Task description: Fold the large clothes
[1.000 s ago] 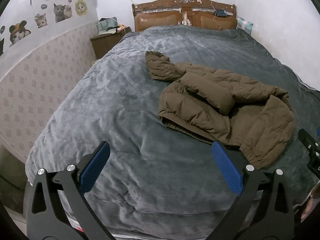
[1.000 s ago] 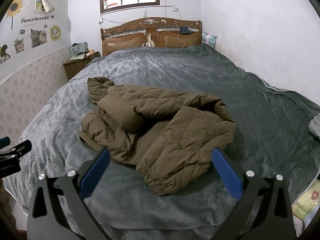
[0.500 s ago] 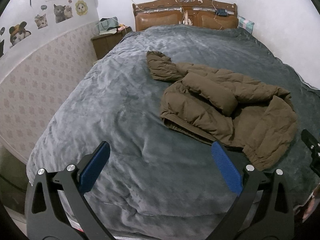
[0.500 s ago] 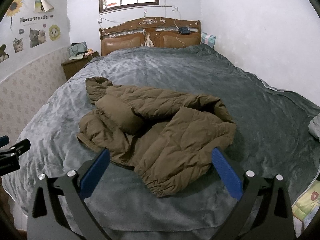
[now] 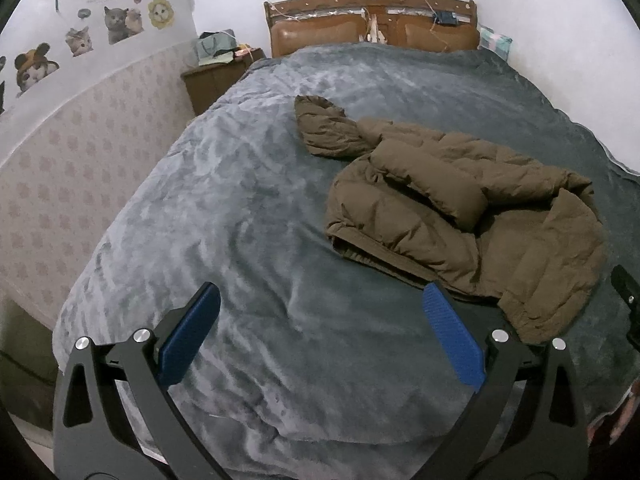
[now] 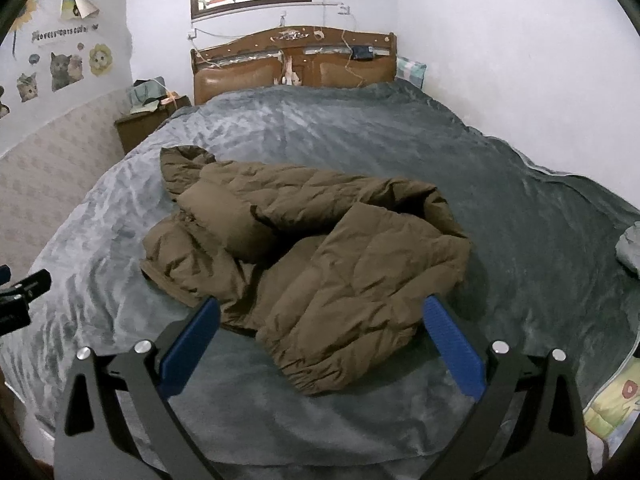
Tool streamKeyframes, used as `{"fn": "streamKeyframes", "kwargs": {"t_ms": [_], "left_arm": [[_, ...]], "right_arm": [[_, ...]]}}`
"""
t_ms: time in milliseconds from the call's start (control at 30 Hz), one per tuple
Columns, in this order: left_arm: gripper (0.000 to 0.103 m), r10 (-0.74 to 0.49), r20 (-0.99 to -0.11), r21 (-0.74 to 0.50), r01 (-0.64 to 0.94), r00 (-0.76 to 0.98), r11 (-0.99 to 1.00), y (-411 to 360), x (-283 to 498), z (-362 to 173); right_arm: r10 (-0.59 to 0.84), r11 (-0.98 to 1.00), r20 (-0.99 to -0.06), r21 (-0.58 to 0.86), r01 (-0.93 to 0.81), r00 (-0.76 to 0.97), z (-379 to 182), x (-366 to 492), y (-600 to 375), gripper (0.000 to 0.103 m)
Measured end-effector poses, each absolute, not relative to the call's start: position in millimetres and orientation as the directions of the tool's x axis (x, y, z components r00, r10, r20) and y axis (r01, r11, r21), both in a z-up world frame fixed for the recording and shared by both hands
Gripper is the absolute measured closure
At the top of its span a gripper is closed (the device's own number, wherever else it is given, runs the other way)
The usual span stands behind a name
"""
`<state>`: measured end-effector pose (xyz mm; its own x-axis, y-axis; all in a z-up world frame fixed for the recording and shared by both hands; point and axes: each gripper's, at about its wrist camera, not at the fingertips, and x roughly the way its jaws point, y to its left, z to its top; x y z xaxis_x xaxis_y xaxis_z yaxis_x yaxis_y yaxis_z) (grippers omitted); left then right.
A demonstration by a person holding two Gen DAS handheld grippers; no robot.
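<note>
A brown hooded puffer jacket (image 5: 460,208) lies crumpled on the grey bed cover (image 5: 248,208), right of centre in the left wrist view. Its hood (image 5: 320,128) points toward the headboard. In the right wrist view the jacket (image 6: 312,248) fills the middle, a sleeve cuff (image 6: 320,364) nearest me. My left gripper (image 5: 320,320) is open and empty above bare cover, left of the jacket's hem. My right gripper (image 6: 320,320) is open and empty, its jaws either side of the near sleeve, just above it.
A wooden headboard (image 6: 292,60) stands at the far end. A nightstand (image 5: 216,76) with clutter stands at the far left by the wall. A grey folded cloth (image 6: 630,248) lies at the bed's right edge. The left gripper shows in the right wrist view (image 6: 20,296).
Both grippers have moved forward a little toward the jacket; the right one now has the near sleeve between its open jaws. The jacket has not moved.
</note>
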<state>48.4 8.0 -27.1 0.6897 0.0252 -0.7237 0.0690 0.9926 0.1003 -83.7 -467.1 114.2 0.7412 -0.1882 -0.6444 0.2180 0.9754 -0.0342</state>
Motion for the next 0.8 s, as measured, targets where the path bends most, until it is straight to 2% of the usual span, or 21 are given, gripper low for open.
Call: {"fn": "streamKeyframes", "kwargs": {"t_ms": [400, 600, 800], "left_arm": [[0.003, 0.032, -0.739, 0.134, 0.100, 0.673, 0.986, 2.5, 95.5, -60.6], [0.003, -0.023, -0.752, 0.098, 0.146, 0.659, 0.984, 1.3, 116.5, -74.1], [0.003, -0.014, -0.773, 0.109, 0.156, 0.634, 0.982, -4.3, 141.5, -93.7]], "right_arm": [[-0.246, 0.963, -0.681, -0.092, 0.253, 0.690, 78.6, -51.6, -463.7, 0.002], [-0.246, 0.960, -0.699, -0.079, 0.270, 0.671, 61.2, -32.7, -463.8, 0.002], [-0.235, 0.960, -0.726, -0.069, 0.271, 0.647, 42.5, -14.3, -464.0, 0.002]]}}
